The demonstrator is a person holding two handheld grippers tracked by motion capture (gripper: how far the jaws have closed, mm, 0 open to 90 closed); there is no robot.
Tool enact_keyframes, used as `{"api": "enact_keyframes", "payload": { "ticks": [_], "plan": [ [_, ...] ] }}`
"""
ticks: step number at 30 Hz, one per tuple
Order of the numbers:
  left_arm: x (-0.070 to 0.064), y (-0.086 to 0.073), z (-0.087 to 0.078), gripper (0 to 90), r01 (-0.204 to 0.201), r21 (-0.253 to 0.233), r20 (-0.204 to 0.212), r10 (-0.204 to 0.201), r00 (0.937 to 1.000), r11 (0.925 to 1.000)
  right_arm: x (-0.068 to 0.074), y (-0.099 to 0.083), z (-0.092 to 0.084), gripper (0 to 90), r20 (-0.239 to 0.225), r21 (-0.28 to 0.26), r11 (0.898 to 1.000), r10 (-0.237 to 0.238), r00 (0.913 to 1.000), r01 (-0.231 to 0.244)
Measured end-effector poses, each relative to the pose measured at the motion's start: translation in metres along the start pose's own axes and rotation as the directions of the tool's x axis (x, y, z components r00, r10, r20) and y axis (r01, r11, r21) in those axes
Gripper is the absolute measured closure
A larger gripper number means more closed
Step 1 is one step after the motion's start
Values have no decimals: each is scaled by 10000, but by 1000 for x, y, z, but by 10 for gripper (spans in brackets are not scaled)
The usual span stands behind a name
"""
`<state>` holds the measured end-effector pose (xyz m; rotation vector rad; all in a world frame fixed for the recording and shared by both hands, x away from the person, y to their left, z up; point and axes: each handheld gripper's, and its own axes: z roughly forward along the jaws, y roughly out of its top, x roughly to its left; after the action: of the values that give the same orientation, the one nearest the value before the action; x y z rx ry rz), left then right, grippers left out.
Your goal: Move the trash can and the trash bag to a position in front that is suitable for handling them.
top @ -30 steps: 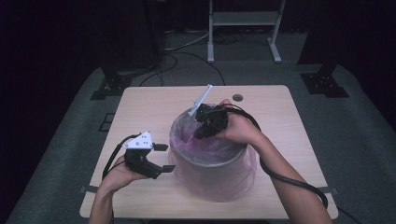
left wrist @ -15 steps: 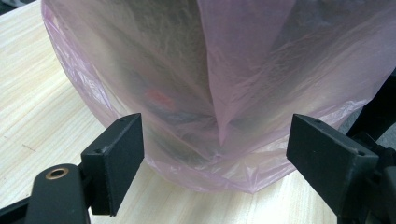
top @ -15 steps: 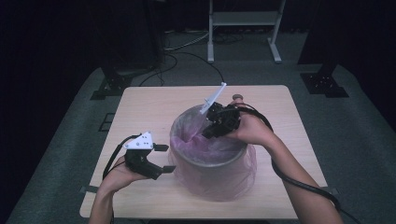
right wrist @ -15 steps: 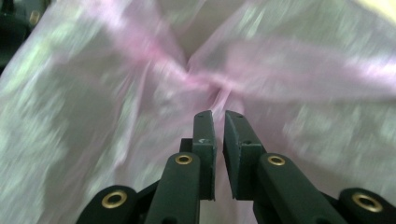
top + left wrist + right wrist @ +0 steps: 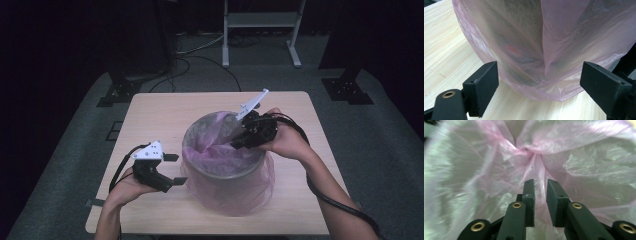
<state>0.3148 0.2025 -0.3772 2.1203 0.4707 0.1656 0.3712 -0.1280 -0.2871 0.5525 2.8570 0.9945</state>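
On the middle of the pale wooden bench point(image 5: 165, 112) stands a round grey bin point(image 5: 222, 172), lined with a thin translucent pink plastic bag point(image 5: 215, 150) whose edge hangs down over the bin's outer wall. At the bin's far right rim, the right gripper point(image 5: 239, 137) points down into the mouth, where the bag is gathered into a twist. Its fingers point(image 5: 529, 195) have just been opening and now stand a little apart, with a fold of the pink film in the narrow gap; whether they press on it I cannot tell. Beside the bin's left wall, the left gripper point(image 5: 175, 169) sits low over the bench, its fingers point(image 5: 482, 85) spread wide and released, holding nothing, facing the draped film.
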Motion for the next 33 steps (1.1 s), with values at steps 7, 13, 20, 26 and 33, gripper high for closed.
{"api": "enact_keyframes", "payload": {
  "ticks": [7, 13, 20, 26, 33],
  "plan": [
    [0, -3, -5, 140, 32, -69, -55, -32, 10000, 10000, -1, -18, -23, 606, -49, -1310, 9909, 301, 9995, -305],
    [4, -7, -9, 93, 263, -167, -296, -268, 9992, 9995, -8, -30, -38, 479, 12, -2149, 9745, 659, 9978, -641],
    [4, -8, -11, 92, 298, -181, -365, -304, 9989, 9994, -16, -34, -49, 404, 338, -2847, 9540, 1082, 9936, -942],
    [7, -9, -13, 93, 334, -285, -423, -345, 9985, 9990, -21, -45, -55, 383, 571, -2981, 9481, 1335, 9894, -1107],
    [8, -12, -14, 92, 484, -212, -521, -494, 9974, 9986, -31, -60, -64, 368, 705, -3384, 9286, 1868, 9799, -1526]
  ]
}}
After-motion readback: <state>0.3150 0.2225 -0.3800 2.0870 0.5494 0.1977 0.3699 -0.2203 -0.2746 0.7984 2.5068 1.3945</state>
